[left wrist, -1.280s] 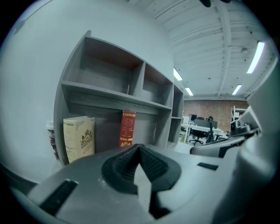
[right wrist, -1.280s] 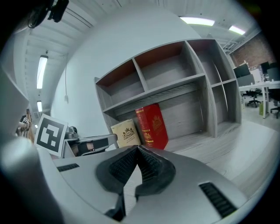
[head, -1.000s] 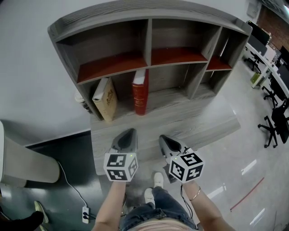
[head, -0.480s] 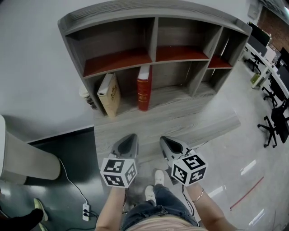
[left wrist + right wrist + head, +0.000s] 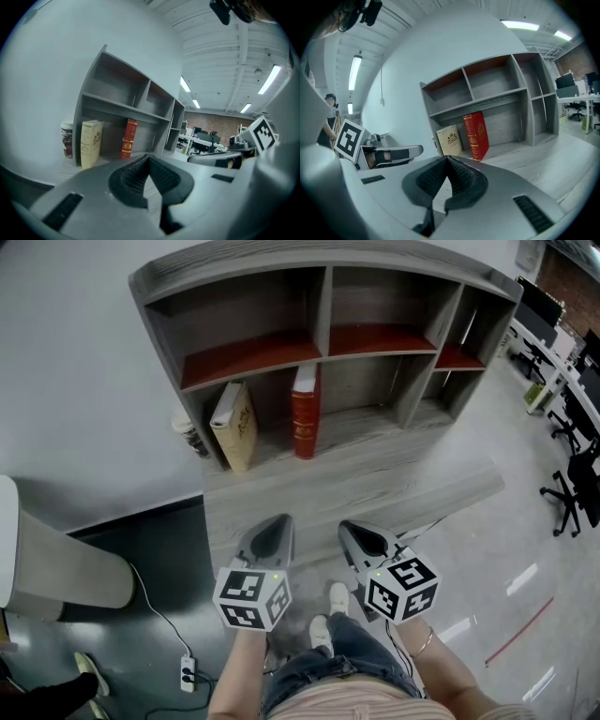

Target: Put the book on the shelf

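Observation:
A grey wooden shelf unit (image 5: 323, 306) with red upper boards stands on a grey desk (image 5: 375, 484) against the wall. In its lower left compartment a red book (image 5: 304, 412) stands upright against the divider, and a cream book (image 5: 235, 424) leans to its left. Both books also show in the left gripper view, red book (image 5: 128, 138) and cream book (image 5: 90, 143), and in the right gripper view, red book (image 5: 476, 136) and cream book (image 5: 450, 140). My left gripper (image 5: 277, 523) and right gripper (image 5: 349, 529) hang side by side over the desk's near edge, both shut and empty, well short of the shelf.
A paper cup (image 5: 189, 432) stands on the desk just left of the shelf unit. A grey cushioned seat (image 5: 66, 568) sits on the floor at the left, with a power strip and cable (image 5: 186, 671) near it. Office chairs (image 5: 577, 488) stand at the far right.
The head view has shifted, so the shelf and books sit farther right and a little lower in frame. Both grippers stay shut and have drifted slightly down toward the person.

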Demonstrator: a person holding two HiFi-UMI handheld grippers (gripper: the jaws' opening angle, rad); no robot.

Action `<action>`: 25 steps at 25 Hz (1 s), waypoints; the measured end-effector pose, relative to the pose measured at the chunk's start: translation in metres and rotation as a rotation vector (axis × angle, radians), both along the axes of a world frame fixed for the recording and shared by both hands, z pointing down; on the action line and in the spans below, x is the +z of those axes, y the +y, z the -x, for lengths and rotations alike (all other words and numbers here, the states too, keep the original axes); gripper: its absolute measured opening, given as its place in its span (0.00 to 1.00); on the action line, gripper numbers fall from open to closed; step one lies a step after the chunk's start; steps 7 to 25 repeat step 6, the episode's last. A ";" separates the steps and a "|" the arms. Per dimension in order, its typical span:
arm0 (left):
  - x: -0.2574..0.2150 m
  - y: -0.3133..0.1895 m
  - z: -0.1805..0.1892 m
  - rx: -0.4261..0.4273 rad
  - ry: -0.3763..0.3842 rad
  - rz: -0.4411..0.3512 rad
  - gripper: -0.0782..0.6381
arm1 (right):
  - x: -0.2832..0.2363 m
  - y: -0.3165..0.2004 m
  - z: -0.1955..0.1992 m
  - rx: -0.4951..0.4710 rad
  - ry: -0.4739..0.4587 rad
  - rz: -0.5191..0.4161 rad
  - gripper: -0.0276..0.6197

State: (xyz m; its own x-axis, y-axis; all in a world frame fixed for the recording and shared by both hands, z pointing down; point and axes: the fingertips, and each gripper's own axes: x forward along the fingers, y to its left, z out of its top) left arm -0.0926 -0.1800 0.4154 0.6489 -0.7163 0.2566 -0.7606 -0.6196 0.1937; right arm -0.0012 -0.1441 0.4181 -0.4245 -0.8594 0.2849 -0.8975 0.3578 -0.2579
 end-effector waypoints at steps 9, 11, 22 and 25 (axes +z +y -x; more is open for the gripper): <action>-0.001 0.008 -0.002 -0.004 0.021 0.005 0.13 | 0.000 0.009 -0.003 -0.005 0.003 -0.011 0.05; -0.001 0.008 -0.002 -0.004 0.021 0.005 0.13 | 0.000 0.009 -0.003 -0.005 0.003 -0.011 0.05; -0.001 0.008 -0.002 -0.004 0.021 0.005 0.13 | 0.000 0.009 -0.003 -0.005 0.003 -0.011 0.05; -0.001 0.008 -0.002 -0.004 0.021 0.005 0.13 | 0.000 0.009 -0.003 -0.005 0.003 -0.011 0.05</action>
